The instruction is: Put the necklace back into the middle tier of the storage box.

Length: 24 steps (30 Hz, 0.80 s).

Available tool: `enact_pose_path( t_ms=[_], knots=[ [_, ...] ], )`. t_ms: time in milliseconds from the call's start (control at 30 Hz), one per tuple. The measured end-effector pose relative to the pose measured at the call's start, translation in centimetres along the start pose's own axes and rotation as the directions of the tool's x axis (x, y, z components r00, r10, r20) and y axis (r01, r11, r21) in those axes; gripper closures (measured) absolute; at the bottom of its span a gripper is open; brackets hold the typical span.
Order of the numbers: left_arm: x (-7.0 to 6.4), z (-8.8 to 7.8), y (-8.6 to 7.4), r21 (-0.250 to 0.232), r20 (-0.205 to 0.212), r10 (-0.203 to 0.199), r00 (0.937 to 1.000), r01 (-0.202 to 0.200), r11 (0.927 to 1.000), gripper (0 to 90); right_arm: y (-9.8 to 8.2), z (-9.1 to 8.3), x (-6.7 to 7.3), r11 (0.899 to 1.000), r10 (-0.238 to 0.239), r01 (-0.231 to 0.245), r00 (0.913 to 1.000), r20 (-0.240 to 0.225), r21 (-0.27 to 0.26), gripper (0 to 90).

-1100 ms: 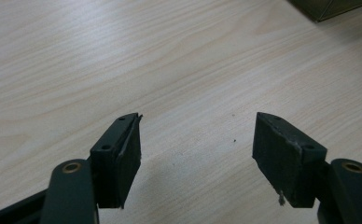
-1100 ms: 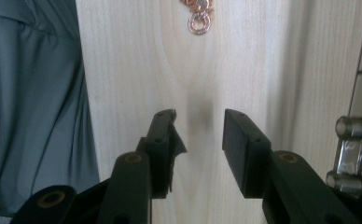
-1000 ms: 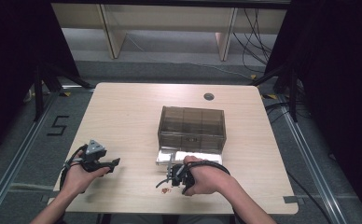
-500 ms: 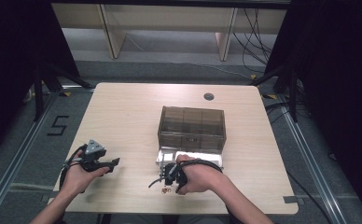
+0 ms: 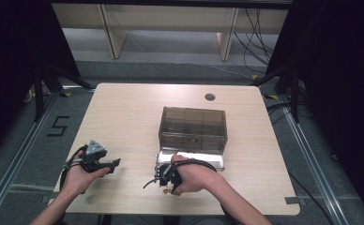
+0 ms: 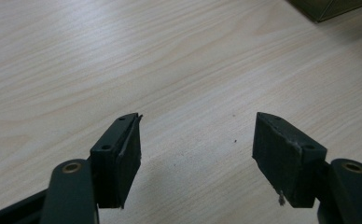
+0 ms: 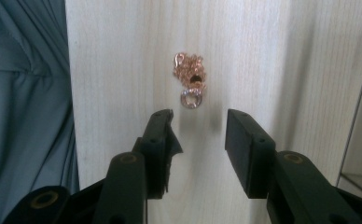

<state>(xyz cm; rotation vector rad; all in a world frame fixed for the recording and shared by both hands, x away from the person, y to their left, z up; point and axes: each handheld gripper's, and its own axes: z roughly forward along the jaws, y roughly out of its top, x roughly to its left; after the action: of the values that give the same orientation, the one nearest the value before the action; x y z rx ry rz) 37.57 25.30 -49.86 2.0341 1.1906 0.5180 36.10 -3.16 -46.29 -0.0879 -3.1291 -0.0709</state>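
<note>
It seems the work is at its start: the rose-gold necklace lies ungrasped on the table just ahead of the right gripper, whose jaws stand apart, while the left gripper, jaws wide apart, holds nothing.

A black "5" marks the floor.

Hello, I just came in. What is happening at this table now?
A person sits at a wooden table with a claw tool in each hand. The right claw is open and points at a small rose-gold chain with a ring pendant lying on the table, not yet gripped. The left claw is open over bare wood. A smoky transparent box stands mid-table.
</note>
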Motion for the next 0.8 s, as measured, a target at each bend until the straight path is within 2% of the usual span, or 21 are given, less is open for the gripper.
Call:
enact_pose_path(
  t_ms=[33,67,100,133,167,200,233,267,300,333,367,400,433,467,600,667,733,767,800],
  knots=[
    [0.0,0.0,0.0,-0.001,0.0,-0.002,1.0,0.002,1.0,32.3,0.1,0.2,-0.3,0.999,-0.047,0.047,0.9989,0.008,-0.014,60.9],
    [0.0,0.0,0.0,-0.001,0.0,-0.001,1.0,0.001,1.0,32.2,0.2,0.2,-0.1,1.0,-0.009,0.009,1.0,0.003,-0.005,60.8],
    [0.0,0.0,0.0,-0.001,0.0,-0.001,1.0,0.001,1.0,32.3,0.3,0.5,-0.3,0.999,-0.045,0.045,0.999,0.004,-0.016,60.6],
    [0.0,0.0,0.0,-0.001,0.0,-0.001,1.0,0.001,1.0,32.3,0.3,0.5,-0.3,0.999,-0.045,0.045,0.999,0.004,-0.016,60.6],
    [0.0,0.0,0.0,0.0,0.0,0.001,1.0,-0.001,1.0,32.3,0.5,0.3,0.0,1.0,-0.005,0.005,1.0,0.004,0.005,60.5],
    [0.0,0.0,0.0,0.0,0.0,0.0,1.0,0.0,1.0,32.3,0.7,0.3,-0.2,0.999,-0.042,0.042,0.9991,0.011,-0.001,60.5],
    [0.1,-0.1,0.0,0.01,0.0,0.013,0.9999,-0.013,0.9999,32.3,0.7,0.6,-0.2,0.999,-0.044,0.044,0.999,-0.003,-0.019,60.5],
    [0.2,-0.2,0.1,0.028,0.001,0.034,0.9994,-0.034,0.999,32.3,0.9,0.4,-0.2,0.999,-0.039,0.039,0.9992,0.003,-0.001,60.4],
    [0.2,-0.2,0.1,0.027,0.001,0.032,0.9995,-0.032,0.9991,32.3,0.9,0.6,-0.1,0.999,-0.029,0.029,0.9996,-0.007,-0.015,60.4],
    [0.2,-0.2,0.1,0.028,0.001,0.032,0.9995,-0.032,0.9991,32.3,1.1,0.8,-0.3,0.998,-0.062,0.061,0.998,-0.013,-0.034,60.4],
    [0.1,-0.1,0.0,0.012,0.0,0.015,0.9999,-0.015,0.9998,32.3,1.1,0.9,-0.3,0.997,-0.067,0.067,0.9976,-0.013,-0.042,60.4],
    [0.0,0.0,0.0,-0.001,0.0,0.0,1.0,0.0,1.0,32.3,1.2,0.8,-0.2,0.998,-0.05,0.05,0.9986,-0.018,-0.033,60.4],
    [0.0,0.0,0.0,-0.005,0.001,-0.004,1.0,0.004,1.0,32.3,1.3,0.9,-0.3,0.996,-0.079,0.078,0.9969,-0.01,-0.035,60.5],
    [0.0,0.0,0.0,-0.005,0.0,-0.006,1.0,0.006,1.0,32.3,1.4,1.1,-0.2,0.997,-0.066,0.065,0.9976,-0.018,-0.041,60.5],
    [0.0,0.0,0.0,-0.001,-0.001,-0.012,0.9999,0.012,0.9999,32.3,1.7,1.2,-0.3,0.996,-0.086,0.085,0.9962,-0.013,-0.032,61.1],
    [0.0,0.0,0.0,0.0,0.002,-0.008,1.0,0.008,1.0,32.2,1.9,1.2,-0.1,0.997,-0.07,0.069,0.9974,-0.021,-0.022,61.6],
    [0.1,-0.1,0.0,0.013,0.002,0.006,1.0,-0.006,0.9999,32.3,1.9,1.3,-0.1,0.997,-0.077,0.076,0.9969,-0.019,-0.022,62.2],
    [0.0,0.0,0.0,-0.004,0.006,-0.011,0.9999,0.011,0.9999,32.3,2.0,1.5,-0.3,0.994,-0.107,0.106,0.9941,-0.018,-0.031,62.7],
    [0.0,0.0,0.0,-0.004,0.006,-0.011,0.9999,0.011,0.9999,32.2,2.0,1.5,-0.3,0.994,-0.107,0.106,0.9941,-0.018,-0.031,62.7]
  ],
)
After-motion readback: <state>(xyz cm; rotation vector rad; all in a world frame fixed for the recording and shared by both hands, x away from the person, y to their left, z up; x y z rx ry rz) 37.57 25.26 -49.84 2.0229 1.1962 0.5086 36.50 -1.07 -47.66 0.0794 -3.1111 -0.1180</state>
